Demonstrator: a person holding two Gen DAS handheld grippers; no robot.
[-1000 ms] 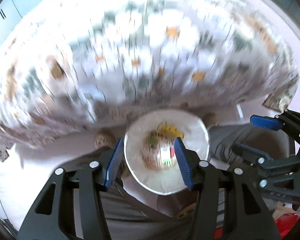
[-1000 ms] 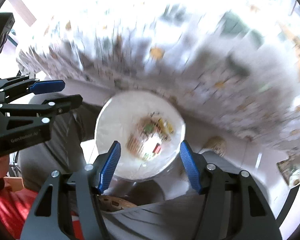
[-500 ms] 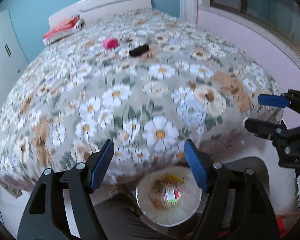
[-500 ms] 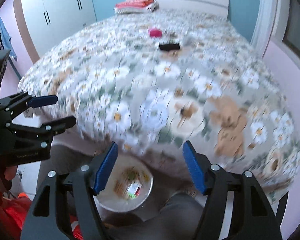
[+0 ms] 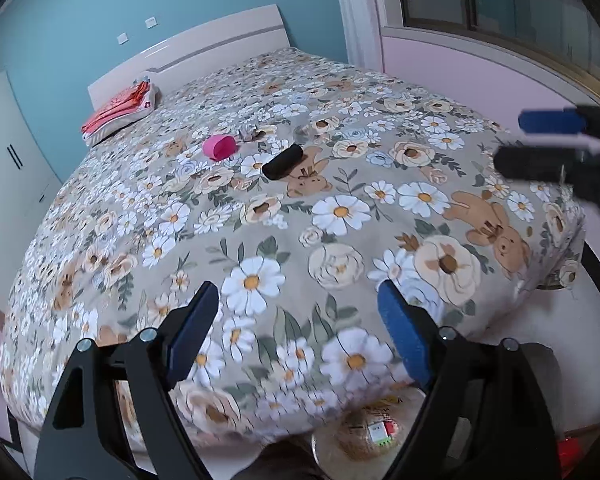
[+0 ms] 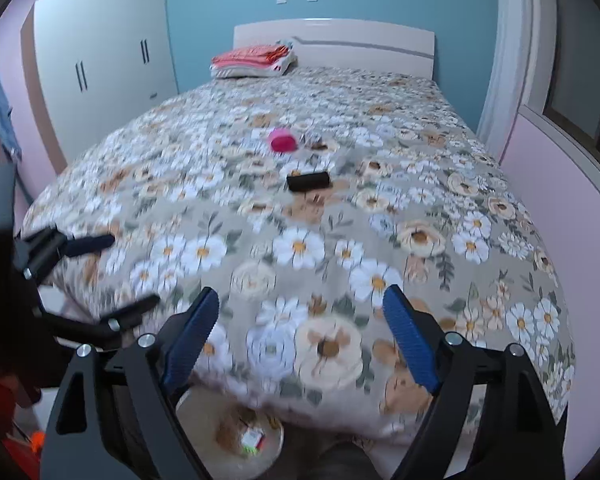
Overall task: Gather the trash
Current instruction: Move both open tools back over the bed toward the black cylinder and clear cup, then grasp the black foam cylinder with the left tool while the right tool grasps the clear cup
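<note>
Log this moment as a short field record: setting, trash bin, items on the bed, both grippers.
setting: bed with floral bedspread, white headboard
bin: round white trash bin on floor at bed's foot, wrappers inside
on bed: pink cup-like object; black cylindrical object; small crumpled bits beside the pink one
pillow end: folded red cloth
left gripper: jaws opening, nothing between
right gripper: jaws opening, nothing between

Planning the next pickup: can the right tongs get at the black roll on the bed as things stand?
Probably yes. The right tongs, jaws opening, hold nothing, and the bedspread between them and the black roll is bare. The roll lies well up the bed, so it needs a forward reach.
</note>
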